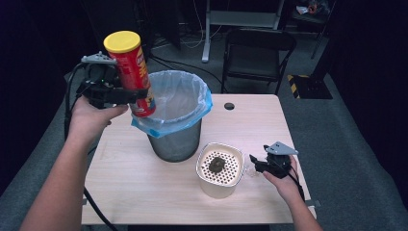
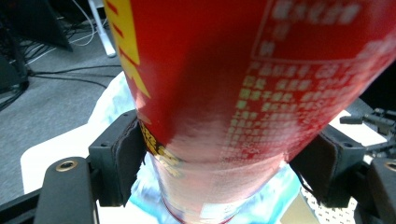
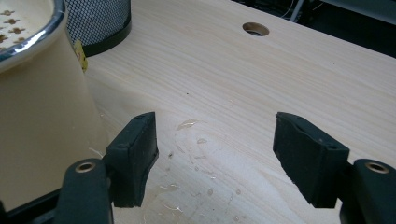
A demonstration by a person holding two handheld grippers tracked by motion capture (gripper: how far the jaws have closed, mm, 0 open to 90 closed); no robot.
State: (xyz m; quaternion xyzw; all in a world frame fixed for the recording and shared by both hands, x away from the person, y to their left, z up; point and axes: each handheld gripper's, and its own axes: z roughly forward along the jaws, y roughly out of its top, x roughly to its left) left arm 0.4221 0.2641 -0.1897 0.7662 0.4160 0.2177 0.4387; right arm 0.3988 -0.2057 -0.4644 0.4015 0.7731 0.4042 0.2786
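Red chip can, yellow lid

The tall red cardboard crisp tube with a yellow plastic lid stood nearly upright, held in the air above the bin's rim.

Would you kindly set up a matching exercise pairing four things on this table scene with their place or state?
Things:
1. chip can
2. waste bin
3. cream container
4. right tool

Places or states:
A. open, beside the cream container
B. lined with a blue bag
C. held up in the left tool
D. perforated top with a dark lump on it

Pairs: 1-C, 2-B, 3-D, 4-A
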